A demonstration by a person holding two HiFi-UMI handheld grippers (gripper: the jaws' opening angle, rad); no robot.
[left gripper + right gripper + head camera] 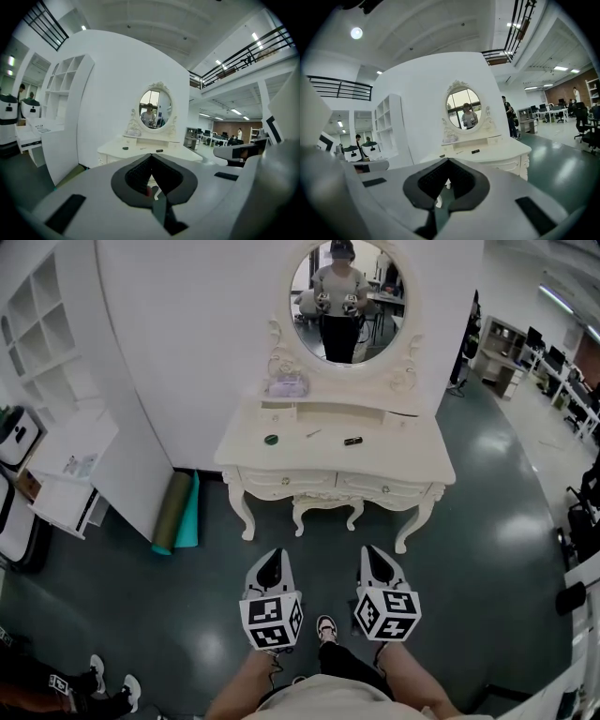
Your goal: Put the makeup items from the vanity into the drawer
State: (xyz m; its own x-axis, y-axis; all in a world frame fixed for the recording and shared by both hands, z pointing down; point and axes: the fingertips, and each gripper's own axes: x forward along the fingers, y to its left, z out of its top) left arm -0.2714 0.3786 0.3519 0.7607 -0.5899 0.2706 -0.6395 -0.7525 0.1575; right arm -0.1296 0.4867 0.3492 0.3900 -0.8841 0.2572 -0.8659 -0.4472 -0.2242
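The cream vanity (pixel 427 463) stands against the white wall a few steps ahead of me, its two front drawers (pixel 286 482) closed. On its top lie a small green round item (pixel 271 440), a thin stick (pixel 312 433) and a short black item (pixel 352 441). A pale purple item (pixel 287 385) sits on the raised shelf under the oval mirror (pixel 342 301). My left gripper (pixel 273 561) and right gripper (pixel 374 555) hang side by side above the floor, short of the vanity, both shut with nothing in them. The vanity (pixel 140 149) also fills the middle distance in the left gripper view, and the vanity (pixel 497 152) in the right gripper view.
A green and a teal rolled mat (pixel 175 512) lean beside the vanity's left leg against a white partition. A white shelf unit (pixel 66 474) stands at the left. Another person's feet (pixel 112 690) show at the bottom left. Office desks (pixel 562 381) lie to the right.
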